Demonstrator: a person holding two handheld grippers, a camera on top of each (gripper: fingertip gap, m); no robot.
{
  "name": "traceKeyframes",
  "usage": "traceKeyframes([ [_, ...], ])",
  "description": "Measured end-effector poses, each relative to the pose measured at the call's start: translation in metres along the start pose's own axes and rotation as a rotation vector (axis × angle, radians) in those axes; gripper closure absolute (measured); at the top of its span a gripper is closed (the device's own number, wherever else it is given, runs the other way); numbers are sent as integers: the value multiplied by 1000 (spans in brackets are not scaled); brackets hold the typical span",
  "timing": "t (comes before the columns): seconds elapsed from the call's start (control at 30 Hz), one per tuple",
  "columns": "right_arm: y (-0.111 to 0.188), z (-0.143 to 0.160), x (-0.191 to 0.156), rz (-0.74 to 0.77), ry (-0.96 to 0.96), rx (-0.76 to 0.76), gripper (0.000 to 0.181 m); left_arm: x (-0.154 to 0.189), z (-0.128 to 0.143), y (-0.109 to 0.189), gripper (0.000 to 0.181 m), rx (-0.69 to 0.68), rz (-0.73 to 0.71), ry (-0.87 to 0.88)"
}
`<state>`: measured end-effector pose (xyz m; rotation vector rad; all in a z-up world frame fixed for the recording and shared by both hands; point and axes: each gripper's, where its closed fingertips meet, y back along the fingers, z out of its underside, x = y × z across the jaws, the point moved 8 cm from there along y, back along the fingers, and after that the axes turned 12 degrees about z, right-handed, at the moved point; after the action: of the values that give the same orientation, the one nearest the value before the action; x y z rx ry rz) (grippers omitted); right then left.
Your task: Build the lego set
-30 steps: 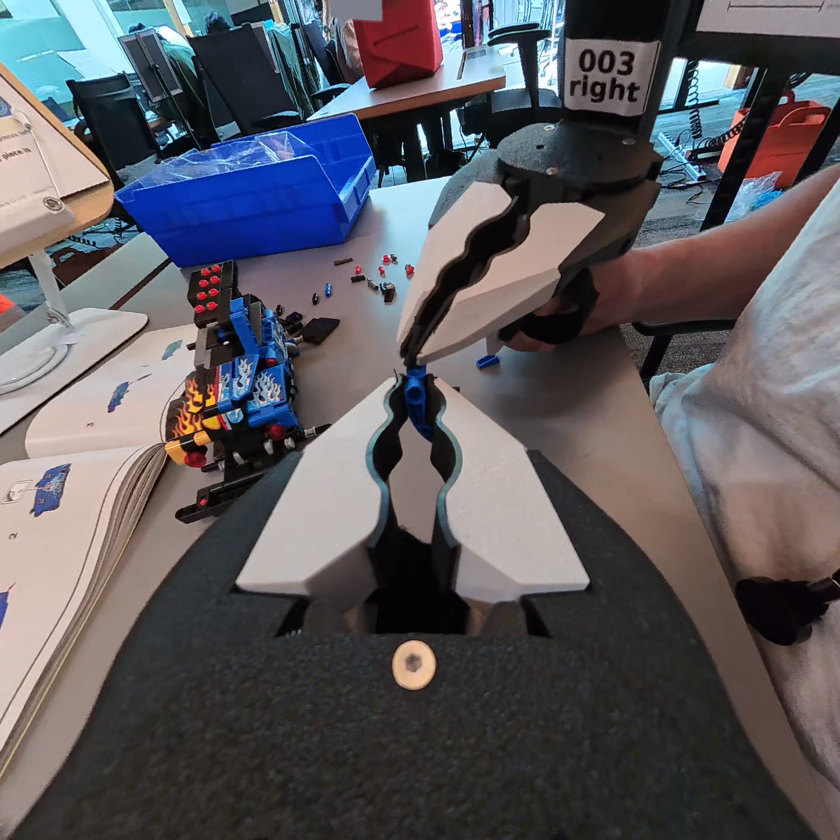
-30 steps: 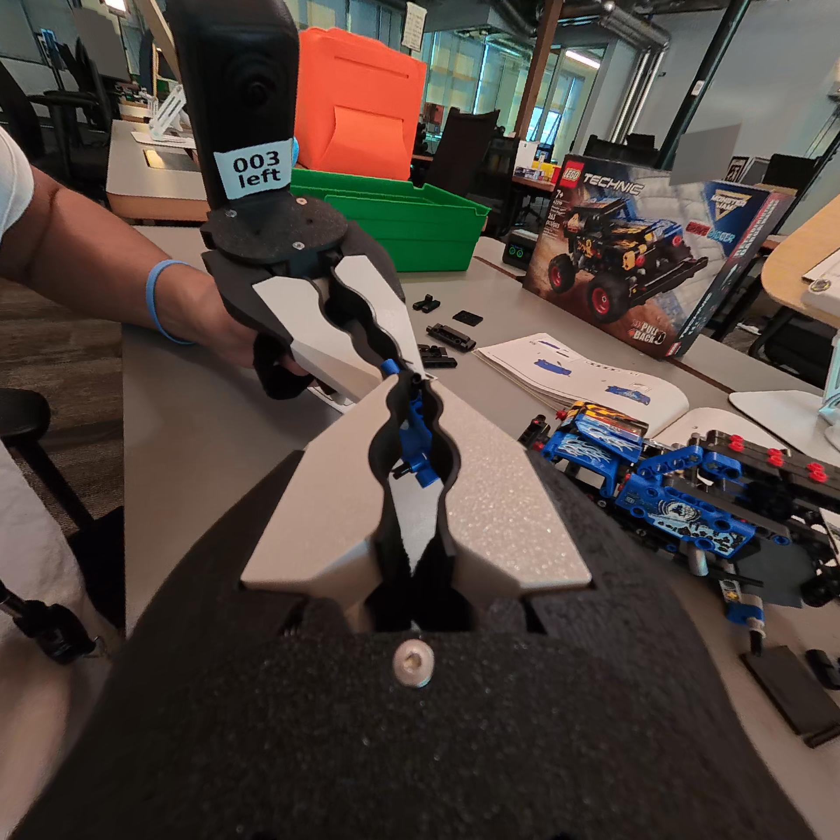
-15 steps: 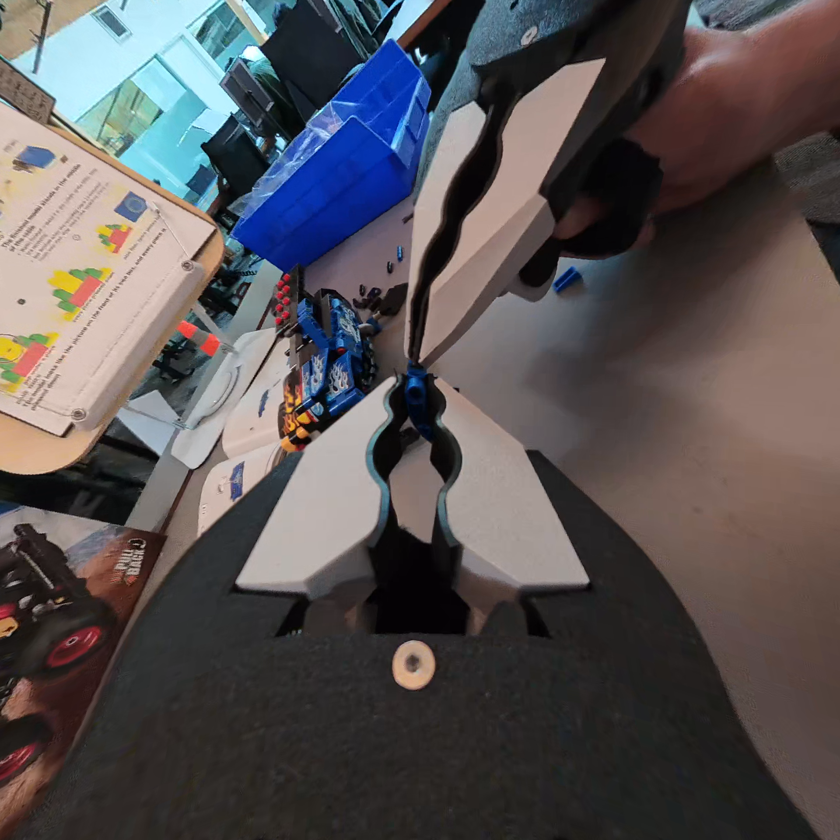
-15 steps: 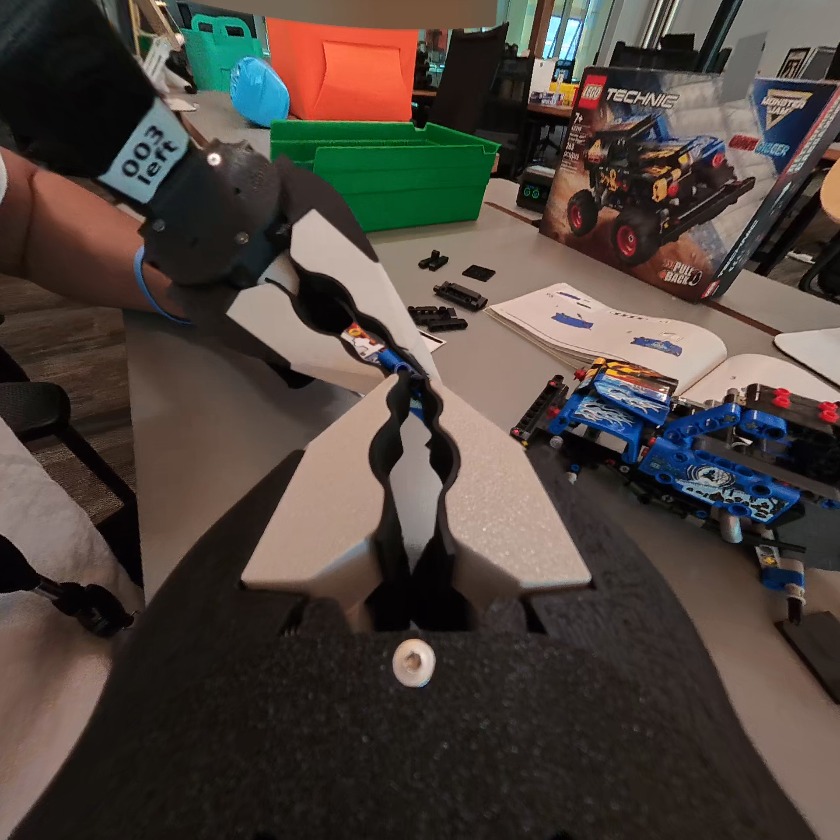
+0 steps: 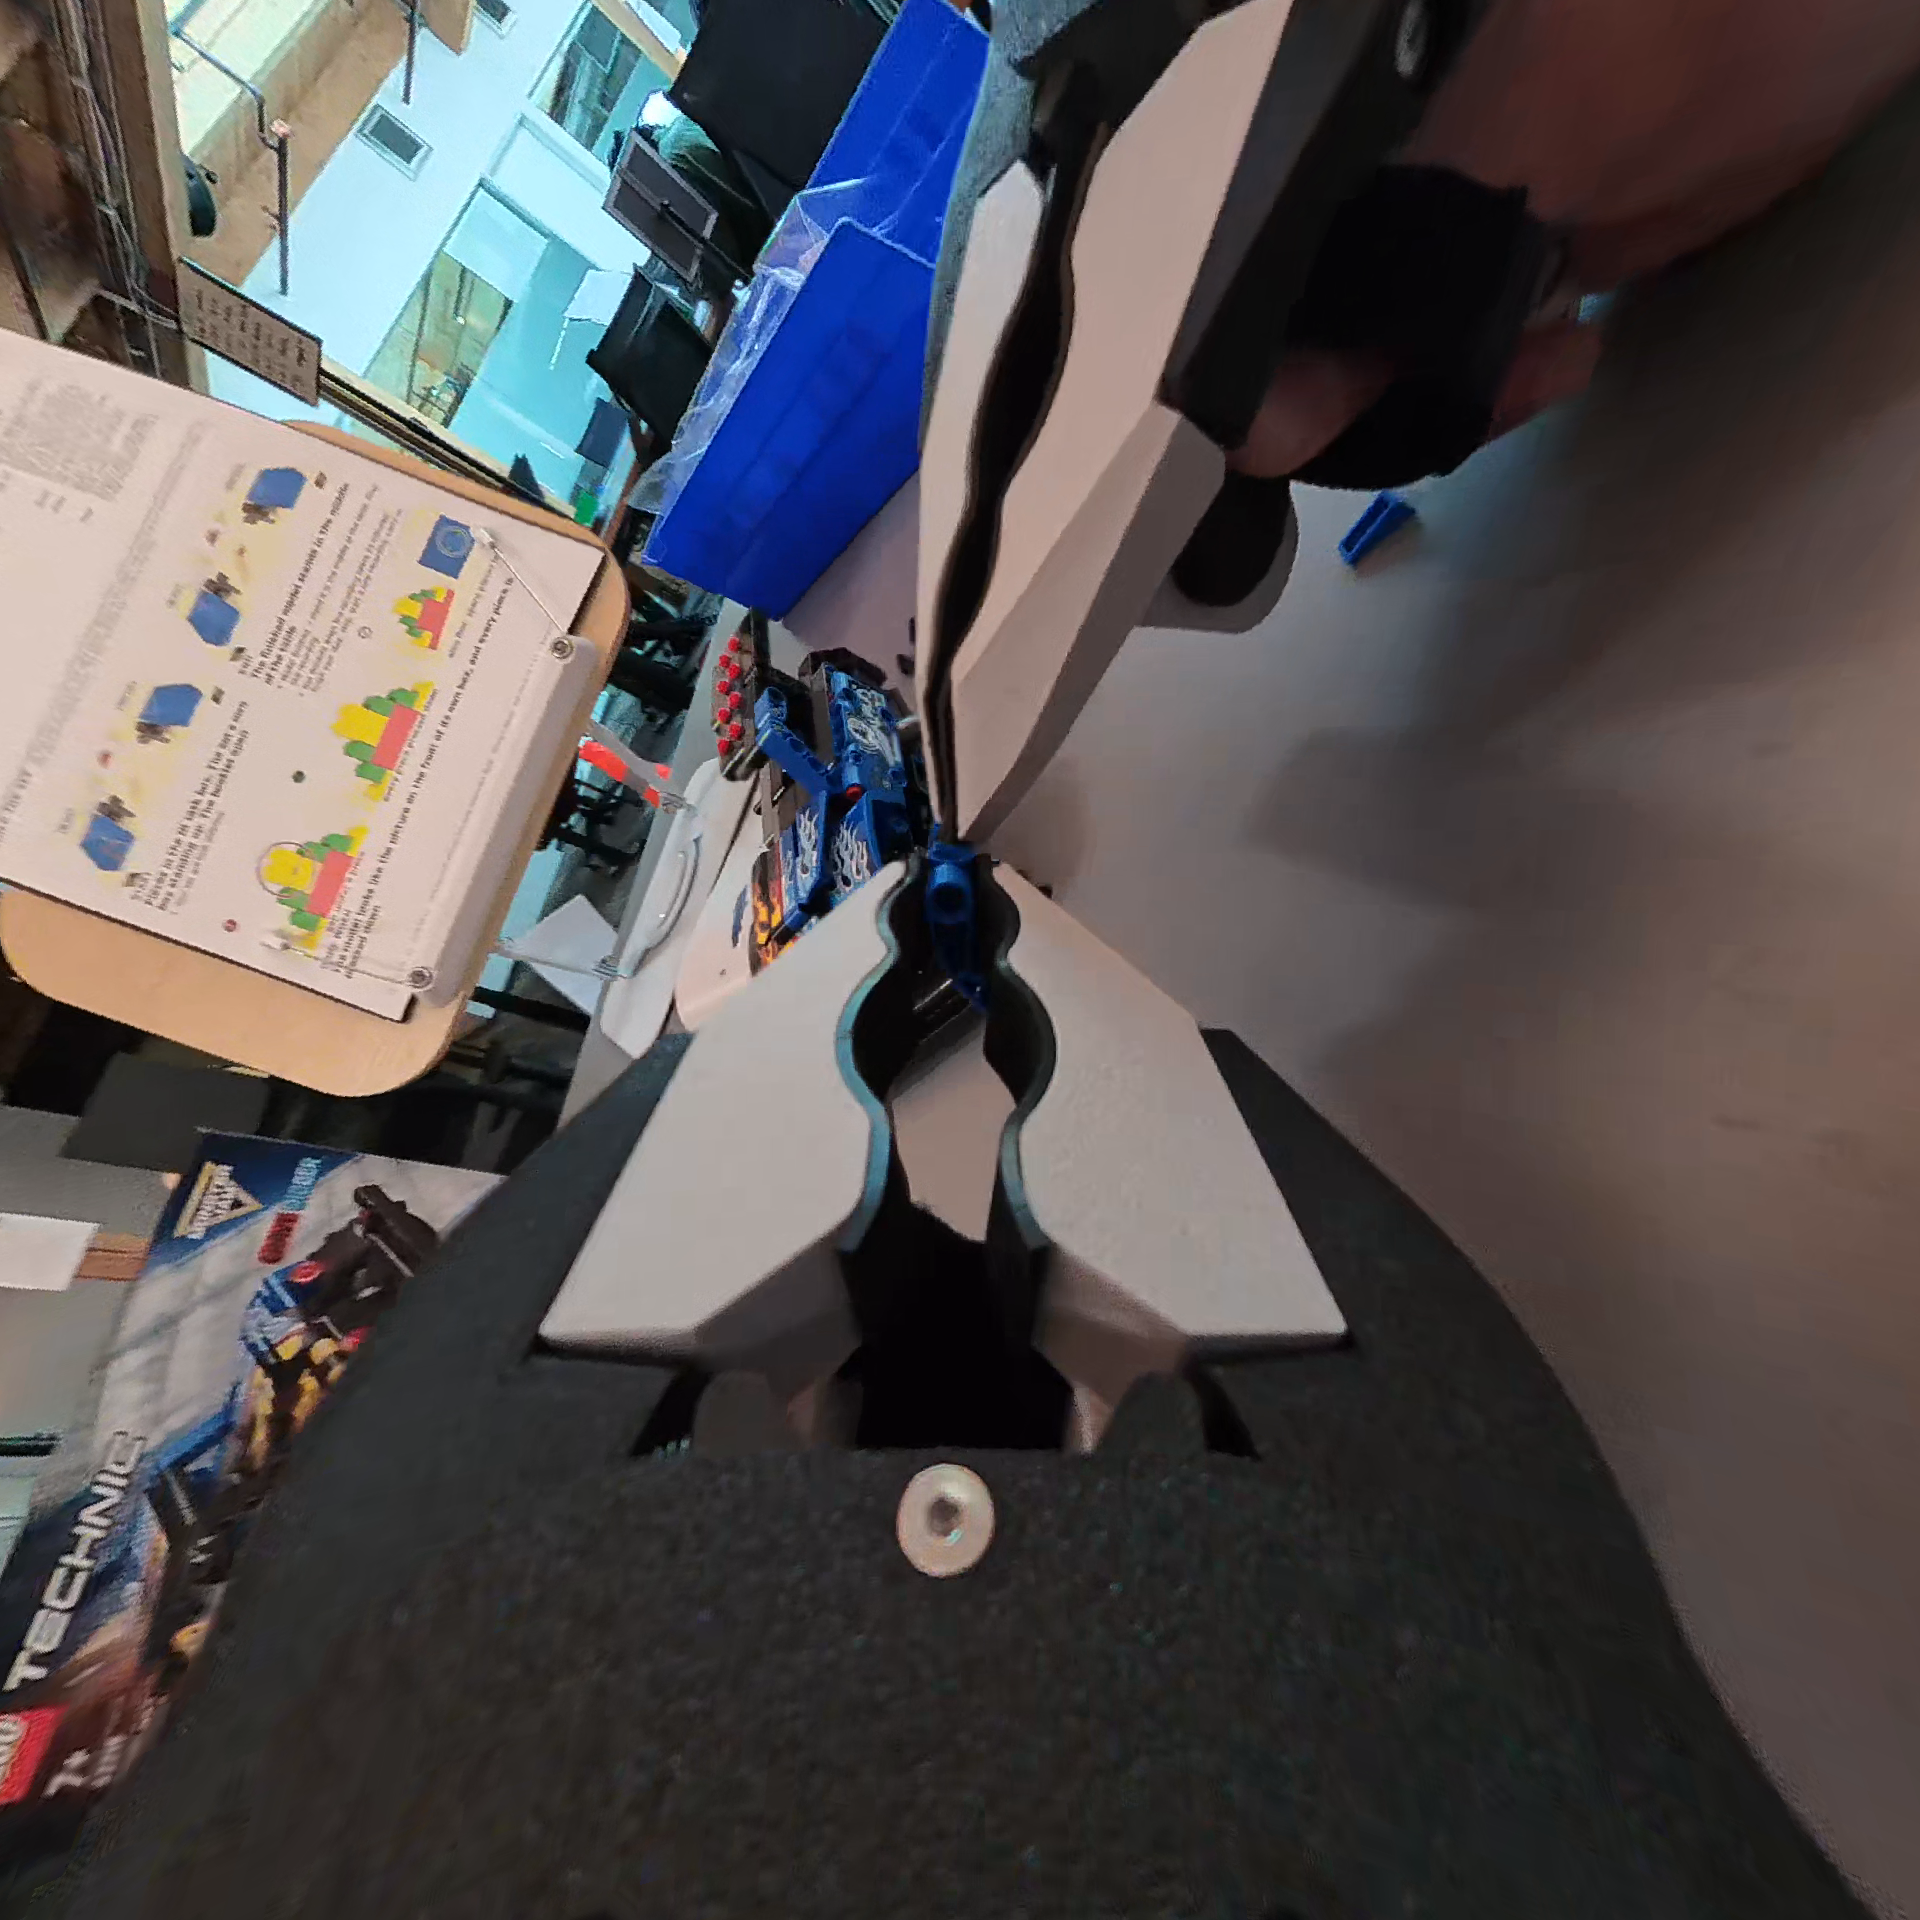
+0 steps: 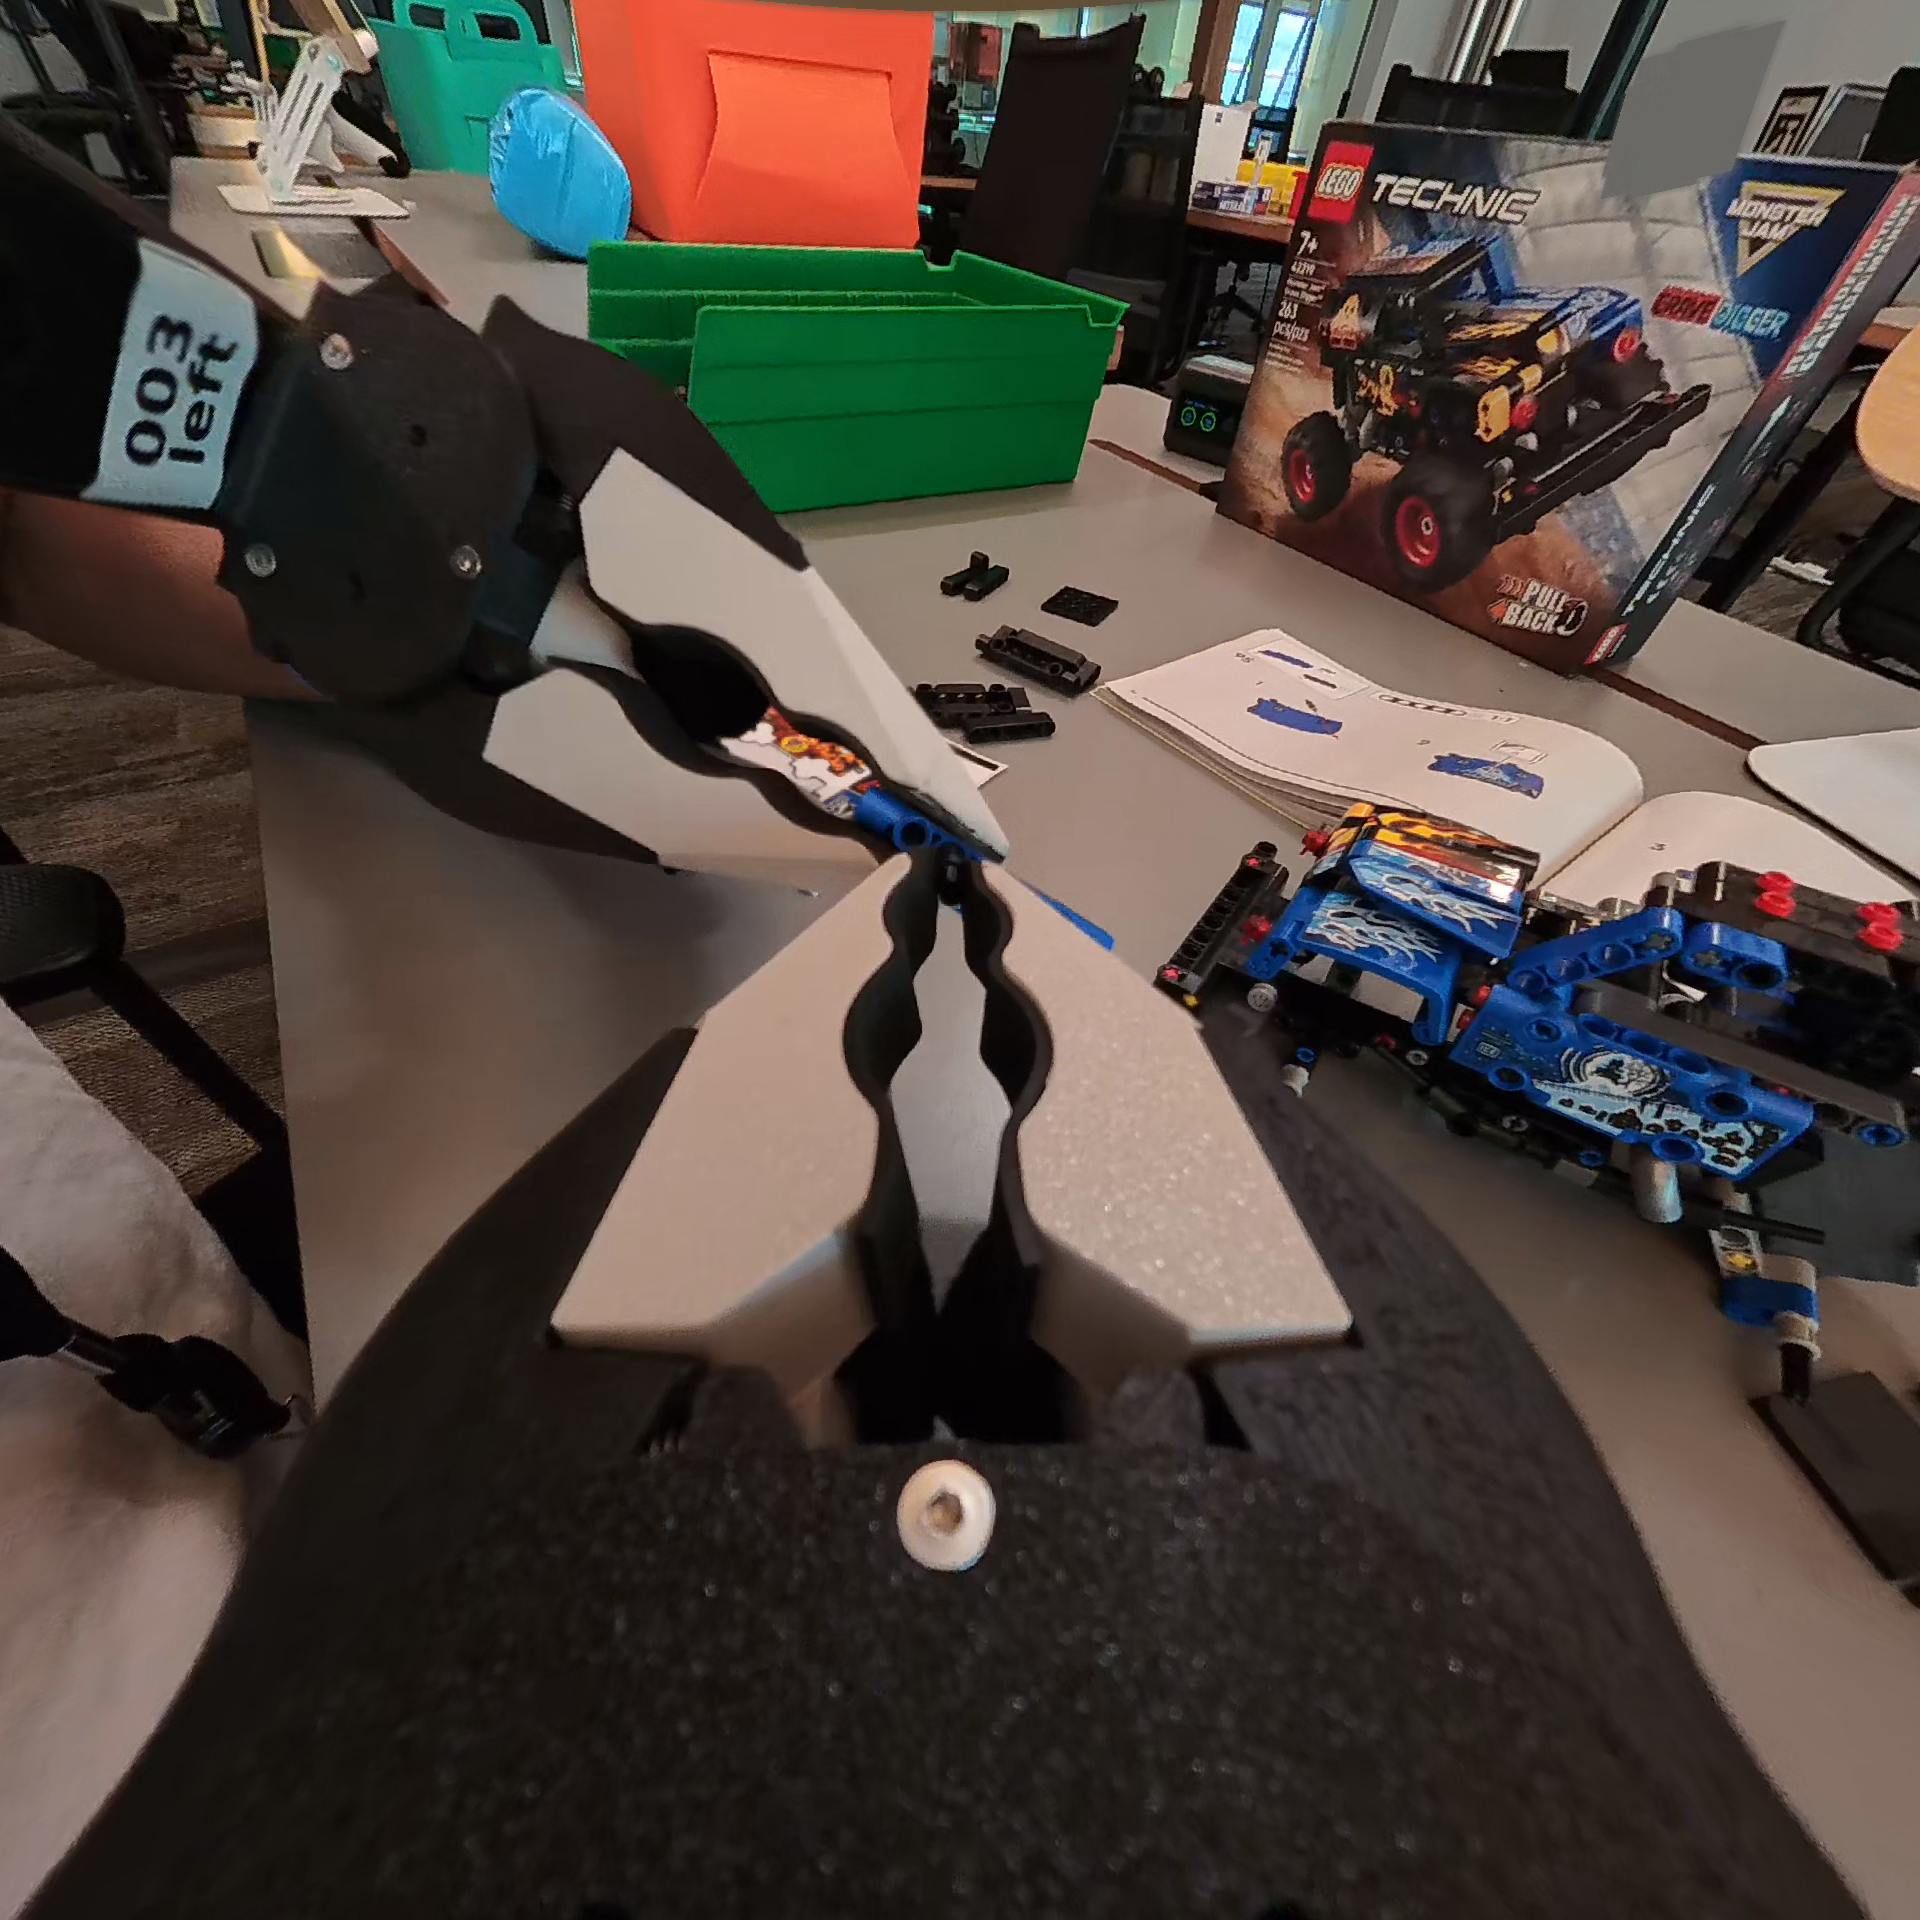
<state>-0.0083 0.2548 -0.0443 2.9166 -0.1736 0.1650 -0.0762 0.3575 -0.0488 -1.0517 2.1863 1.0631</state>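
Observation:
My left gripper (image 5: 951, 904) is shut on a small blue Technic piece (image 5: 948, 914) and holds it above the grey table (image 5: 1558, 935). In the right wrist view this gripper (image 6: 935, 831) comes in from the left, rolled on its side, with the blue piece (image 6: 899, 821) at its tips. My right gripper (image 6: 943, 873) is shut, with a small black pin (image 6: 948, 864) pinched at its tips against the blue piece. In the left wrist view the right gripper (image 5: 943, 821) points down onto the piece. The part-built blue and black truck (image 6: 1558, 997) lies on the table to the right.
An open instruction booklet (image 6: 1351, 727), loose black pieces (image 6: 997, 696), a green bin (image 6: 852, 384) and the set's box (image 6: 1558, 364) lie beyond. A blue bin (image 5: 821, 416), a sheet on a clipboard stand (image 5: 260, 707) and a loose blue piece (image 5: 1377, 525) show in the left wrist view. My two grippers' fingertips are within a few centimetres of each other.
My left gripper has rolled onto its side with the blue piece. The blue piece has slid from the hollow of my right gripper's fingers out to their tips. Both stay shut.

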Motion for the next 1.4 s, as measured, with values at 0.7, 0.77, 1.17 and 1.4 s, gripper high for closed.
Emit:
traceKeyframes([
  [0.7, -4, 2, 2, -6, -36, -10, 176, 2, 2, -3, 177, -59, -30, -57],
  [0.77, -4, 3, 4, -9, -47, -10, 175, -1, 4, -3, 177, -32, -5, 1],
  [1.17, 2, 2, -13, 356, 407, 87, 162, -23, 21, -3, 176, 238, 352, 669],
  [1.4, -9, 10, -28, 443, 645, 50, 142, -18, 22, -7, 176, 238, 430, 734],
])
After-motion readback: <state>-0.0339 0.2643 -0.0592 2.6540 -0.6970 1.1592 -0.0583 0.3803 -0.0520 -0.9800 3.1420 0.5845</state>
